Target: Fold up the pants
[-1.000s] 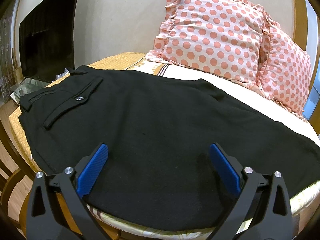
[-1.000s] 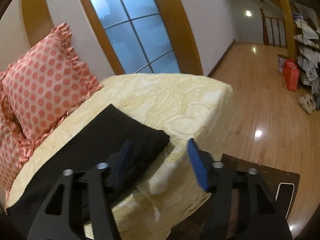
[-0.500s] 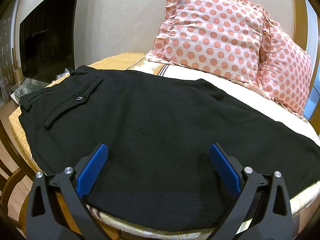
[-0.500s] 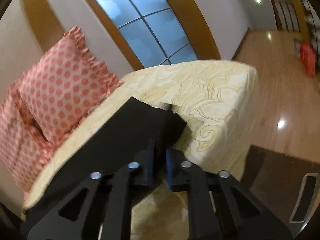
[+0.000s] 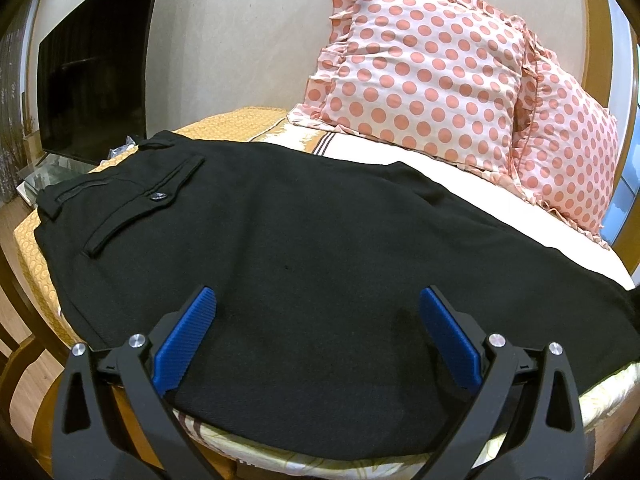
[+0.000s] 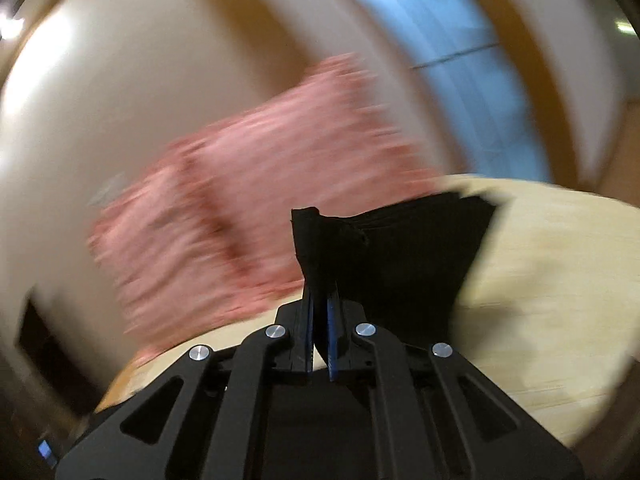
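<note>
Black pants [image 5: 304, 264] are mid-fold: right gripper [image 6: 319, 320] jaws clamp the lifted hem, left gripper [image 5: 316, 344] jaws gape above the cloth; next, probably carry the hem waistward.

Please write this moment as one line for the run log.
left claw: open above pants | right claw: shut on hem, raised | view blurred

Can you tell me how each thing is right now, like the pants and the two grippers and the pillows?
pants: spread flat on the bed, hem end lifted
left gripper: open, over the pants
right gripper: shut on the pants hem
pillows: propped against the wall
TV: off
</note>
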### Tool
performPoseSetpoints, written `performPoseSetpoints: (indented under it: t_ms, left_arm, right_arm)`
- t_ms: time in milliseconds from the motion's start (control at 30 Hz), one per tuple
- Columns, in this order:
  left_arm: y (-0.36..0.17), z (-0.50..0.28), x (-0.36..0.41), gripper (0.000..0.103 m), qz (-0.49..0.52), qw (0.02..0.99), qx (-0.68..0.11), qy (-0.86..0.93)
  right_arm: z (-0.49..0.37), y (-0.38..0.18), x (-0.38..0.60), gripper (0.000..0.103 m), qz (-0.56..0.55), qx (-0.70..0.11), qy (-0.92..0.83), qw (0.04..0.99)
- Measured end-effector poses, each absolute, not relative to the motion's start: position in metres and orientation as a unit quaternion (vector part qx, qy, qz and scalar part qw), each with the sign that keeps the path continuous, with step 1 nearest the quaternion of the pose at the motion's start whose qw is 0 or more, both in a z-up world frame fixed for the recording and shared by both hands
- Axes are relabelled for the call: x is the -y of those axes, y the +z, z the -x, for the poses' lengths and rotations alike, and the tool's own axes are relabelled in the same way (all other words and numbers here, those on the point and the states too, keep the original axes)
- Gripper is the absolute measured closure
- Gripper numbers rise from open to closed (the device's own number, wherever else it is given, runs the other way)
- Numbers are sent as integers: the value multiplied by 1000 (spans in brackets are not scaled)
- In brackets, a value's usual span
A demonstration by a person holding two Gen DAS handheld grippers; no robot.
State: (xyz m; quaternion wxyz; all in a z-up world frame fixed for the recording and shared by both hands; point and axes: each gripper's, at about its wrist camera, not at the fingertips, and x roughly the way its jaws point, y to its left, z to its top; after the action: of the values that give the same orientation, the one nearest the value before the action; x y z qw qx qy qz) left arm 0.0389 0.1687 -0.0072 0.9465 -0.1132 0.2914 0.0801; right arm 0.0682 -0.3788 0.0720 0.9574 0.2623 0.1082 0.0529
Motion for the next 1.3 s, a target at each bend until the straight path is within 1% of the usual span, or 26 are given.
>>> performPoseSetpoints:
  t_ms: [33, 100, 167, 267, 333, 433, 567, 700, 800, 833, 900, 933, 1033, 1133, 1200, 1267, 1300]
  left_arm:
    - [-7, -39, -168, 2, 114, 946, -291, 80]
    - [-6, -38, -169, 2, 119, 946, -291, 80]
    - [-5, -38, -170, 2, 123, 946, -291, 79]
    - [-5, -38, -171, 2, 126, 946, -290, 75]
    - [-5, -37, -172, 2, 128, 946, -289, 72]
    - [-6, -37, -171, 2, 125, 947, -288, 70]
    - [-6, -36, -170, 2, 126, 947, -287, 70]
    - [-6, -36, -169, 2, 126, 947, -286, 70]
    - [-6, -37, -169, 2, 127, 947, -286, 69]
    - [-6, -36, -169, 2, 126, 947, -286, 71]
    - [-6, -36, -168, 2, 124, 947, -287, 73]
    - [-7, -36, -167, 2, 123, 947, -287, 74]
    - [-7, -35, -167, 2, 125, 947, -286, 71]
    - [-6, -36, -167, 2, 127, 947, -286, 71]
    - [-7, -35, -167, 2, 126, 948, -285, 73]
    - [-7, -35, -167, 2, 127, 947, -285, 72]
    - [-6, -36, -168, 2, 127, 947, -285, 72]
  right_arm:
    - [-72, 75, 360, 98, -252, -112, 82, 958]
    - [-88, 73, 290, 98, -208, -151, 185, 948]
    - [-99, 52, 229, 98, -162, -217, 258, 928]
    - [-107, 0, 170, 98, -104, -311, 299, 896]
    - [-112, -20, 163, 98, -119, -345, 303, 880]
    - [-111, -15, 169, 98, -133, -336, 301, 883]
    - [-107, 10, 177, 98, -175, -286, 309, 890]
    - [-102, 2, 134, 98, -100, -316, 324, 886]
    - [-101, 9, 133, 98, -145, -297, 338, 881]
    - [-100, 11, 127, 98, -139, -296, 341, 881]
    - [-98, 1, 100, 98, -67, -317, 352, 878]
    - [-96, -5, 94, 98, -55, -325, 352, 876]
    - [-96, -8, 100, 98, -89, -324, 357, 872]
    - [-89, -13, 92, 98, -45, -325, 352, 877]
    - [-81, -14, 87, 97, -8, -313, 344, 885]
    - [-74, -16, 80, 91, 33, -307, 340, 888]
    - [-68, -15, 77, 76, 50, -304, 347, 886]
